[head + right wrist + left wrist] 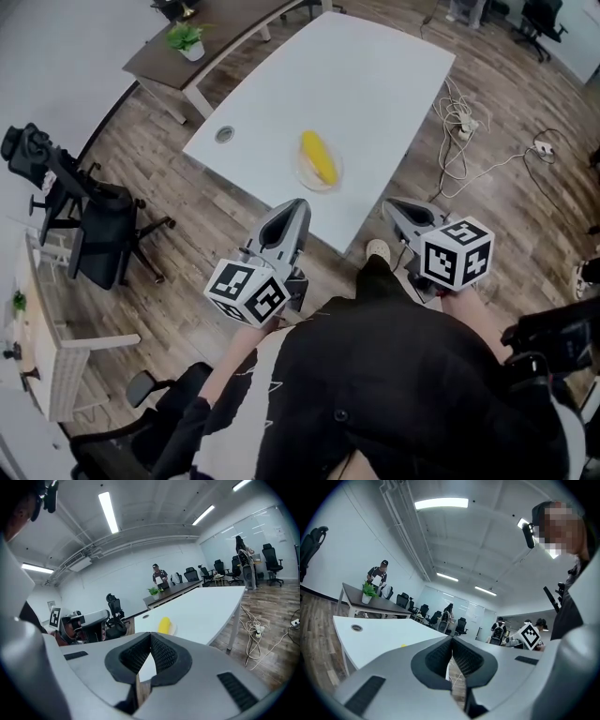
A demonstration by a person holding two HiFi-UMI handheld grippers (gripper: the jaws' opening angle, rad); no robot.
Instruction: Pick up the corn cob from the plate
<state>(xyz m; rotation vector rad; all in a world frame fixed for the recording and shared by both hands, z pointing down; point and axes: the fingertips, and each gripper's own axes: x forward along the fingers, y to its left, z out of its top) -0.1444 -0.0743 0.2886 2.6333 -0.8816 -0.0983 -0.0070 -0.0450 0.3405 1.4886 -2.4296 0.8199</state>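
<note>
Locate corn cob [318, 157], yellow, lying on a small pale plate [301, 176] close to the near edge of the white bench [375, 84]. Note cob untouched and well apart from both claws. In the head view, find left claw [296, 206] and right claw [394, 208] held side by side off the bench's near edge, over wood-pattern floor, each pointing toward the bench. Identify each claw's marker cube at its rear: left marker cube [246, 291], right marker cube [457, 253]. In the left gripper view, read the left claw as pressed together, ribbed pads meeting at the tips, nothing between them. In the right gripper view, read the right claw as likewise pressed together at the tips and empty, with only a narrow wedge of daylight lower down between the pads; beyond the tips, see cob and plate on the bench surface. Elsewhere, note a round cable grommet [224, 134] near the bench's left corner, a potted plant [186, 39] on a darker desk [220, 23] behind, a black office chair [94, 225] to the left, and loose cables [459, 122] on the floor to the right.
</note>
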